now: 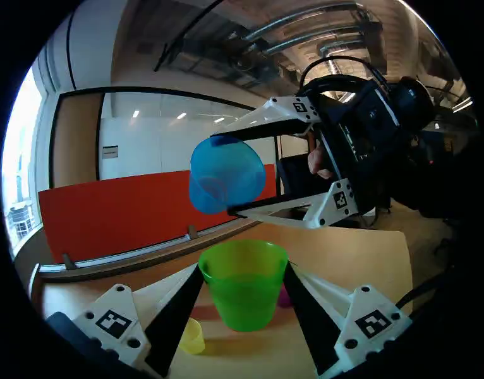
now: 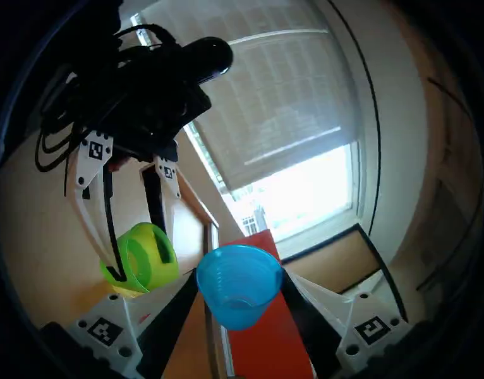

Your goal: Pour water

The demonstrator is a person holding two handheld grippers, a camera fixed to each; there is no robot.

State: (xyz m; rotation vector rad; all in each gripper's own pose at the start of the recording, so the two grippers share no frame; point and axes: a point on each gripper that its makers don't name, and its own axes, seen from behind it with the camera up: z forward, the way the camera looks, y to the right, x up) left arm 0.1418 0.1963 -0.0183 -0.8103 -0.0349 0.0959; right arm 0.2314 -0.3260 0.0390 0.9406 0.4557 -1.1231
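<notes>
While the left claw (image 1: 243, 270) is clenched on a translucent green cup (image 1: 244, 303), one finger pressing each side, the cup stands upright between its tips. Above those tips and a little beyond them, the right claw (image 1: 226, 172) grasps a blue cup (image 1: 232, 167) that is tipped onto its side, and the two cups are apart. A hand (image 1: 318, 161) shows behind the right claw's fingers. Beneath the left claw lies a wooden table (image 1: 362, 252). On it a small yellow cup (image 1: 193, 336) sits just outside the claw's left finger, and a magenta object (image 1: 284, 295) peeks out by its right finger. In the right gripper view the blue cup sits squeezed between that claw's own fingers. The green cup hangs in the left claw off to the left. Whether either cup holds water is hard to tell through the tinted plastic.
</notes>
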